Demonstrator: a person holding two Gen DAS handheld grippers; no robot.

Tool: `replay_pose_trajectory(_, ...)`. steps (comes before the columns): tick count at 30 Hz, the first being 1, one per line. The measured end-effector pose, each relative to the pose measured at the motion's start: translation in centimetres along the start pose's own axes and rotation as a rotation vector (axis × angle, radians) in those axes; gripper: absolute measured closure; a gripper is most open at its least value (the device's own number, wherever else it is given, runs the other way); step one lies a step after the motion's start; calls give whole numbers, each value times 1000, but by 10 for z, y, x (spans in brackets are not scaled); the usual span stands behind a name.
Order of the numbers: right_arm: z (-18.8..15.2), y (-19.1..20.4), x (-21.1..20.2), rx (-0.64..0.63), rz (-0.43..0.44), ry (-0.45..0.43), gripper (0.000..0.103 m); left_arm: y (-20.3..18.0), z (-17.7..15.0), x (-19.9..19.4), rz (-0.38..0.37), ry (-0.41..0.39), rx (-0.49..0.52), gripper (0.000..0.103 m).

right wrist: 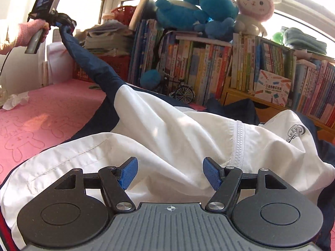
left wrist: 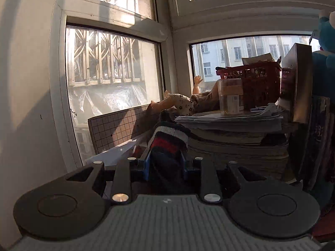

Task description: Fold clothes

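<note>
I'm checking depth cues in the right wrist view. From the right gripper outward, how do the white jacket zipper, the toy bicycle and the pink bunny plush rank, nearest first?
From the right gripper:
1. White jacket zipper, just ahead, slightly right.
2. Toy bicycle, beyond the jacket, at the bookshelf's foot.
3. Pink bunny plush, farthest, atop the books, upper right.

Left of the jacket [right wrist: 167, 125], the pink bed [right wrist: 41, 121] lies open apart from a crumpled tissue [right wrist: 15, 101] near its far edge. Bookshelves [right wrist: 240, 62] topped with plush toys [right wrist: 199, 6] wall off the back. Ahead of the raised left claw [left wrist: 166, 163], stacked papers [left wrist: 230, 129], a jar [left wrist: 229, 96], a red basket [left wrist: 251, 79] and the window [left wrist: 111, 73] close in.
</note>
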State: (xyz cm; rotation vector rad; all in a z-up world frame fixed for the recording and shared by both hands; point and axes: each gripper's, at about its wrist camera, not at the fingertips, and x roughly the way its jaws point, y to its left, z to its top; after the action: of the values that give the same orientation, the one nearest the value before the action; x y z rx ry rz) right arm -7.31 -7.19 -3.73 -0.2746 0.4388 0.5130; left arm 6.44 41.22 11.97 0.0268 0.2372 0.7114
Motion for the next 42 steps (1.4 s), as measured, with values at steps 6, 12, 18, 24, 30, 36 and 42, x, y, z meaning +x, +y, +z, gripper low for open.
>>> replay_pose_trajectory(6,-3,17,16,-76,50,63,26,61,-21,44,-3,56,-341,87)
replay_pose_trajectory(12,-7,18,26,-62,54,104,19,38,-50,29,-185,176,-201,49)
replay_pose_trajectory(18,-5,13,15,-32,61,78,18,-23,-79,-44,-483,258,-58,36)
replay_pose_trajectory(24,-4,-4,-8,31,52,40,18,-90,-121,-149,-853,343,58,30)
replay_pose_trajectory(30,-29,-55,-67,127,-96,15,15,-120,-167,-215,-1030,473,80,21)
replay_pose_trajectory(36,-68,-113,-104,356,-239,31,14,-147,-191,-204,-948,622,-21,20)
replay_pose_trajectory(42,-98,-145,-113,457,-271,56,14,-159,-191,-211,-938,610,-18,56)
